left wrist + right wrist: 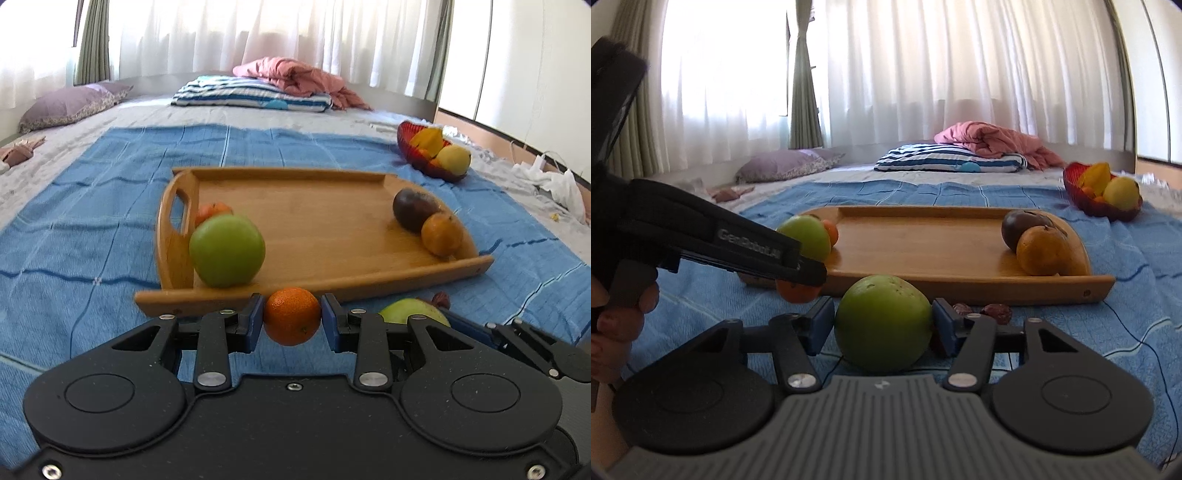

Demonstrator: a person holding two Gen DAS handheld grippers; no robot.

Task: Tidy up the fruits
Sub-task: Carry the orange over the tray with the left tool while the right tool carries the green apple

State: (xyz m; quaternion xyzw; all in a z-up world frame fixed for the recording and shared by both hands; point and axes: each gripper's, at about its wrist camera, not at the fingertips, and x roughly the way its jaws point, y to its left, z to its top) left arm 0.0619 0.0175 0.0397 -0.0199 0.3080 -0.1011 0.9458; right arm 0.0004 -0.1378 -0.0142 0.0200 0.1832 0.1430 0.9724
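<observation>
the left gripper (291, 317) is clamped on a small round orange tangerine (291, 315), just before the near rim of the long wooden tray (332, 229) on the blue striped cloth (92, 240). the right gripper (882, 326) has its blue pads against both sides of a big green round fruit (882, 323), also near that rim. the tangerine looks light and soft, so i think a gentle squeeze at its widest part is enough. the green fruit seems heavier and smooth; it may slip if held off its middle. under both fruits i cannot see if they touch the cloth. two small dark brown things (997, 312) behind the right pad are hard to make out.
</observation>
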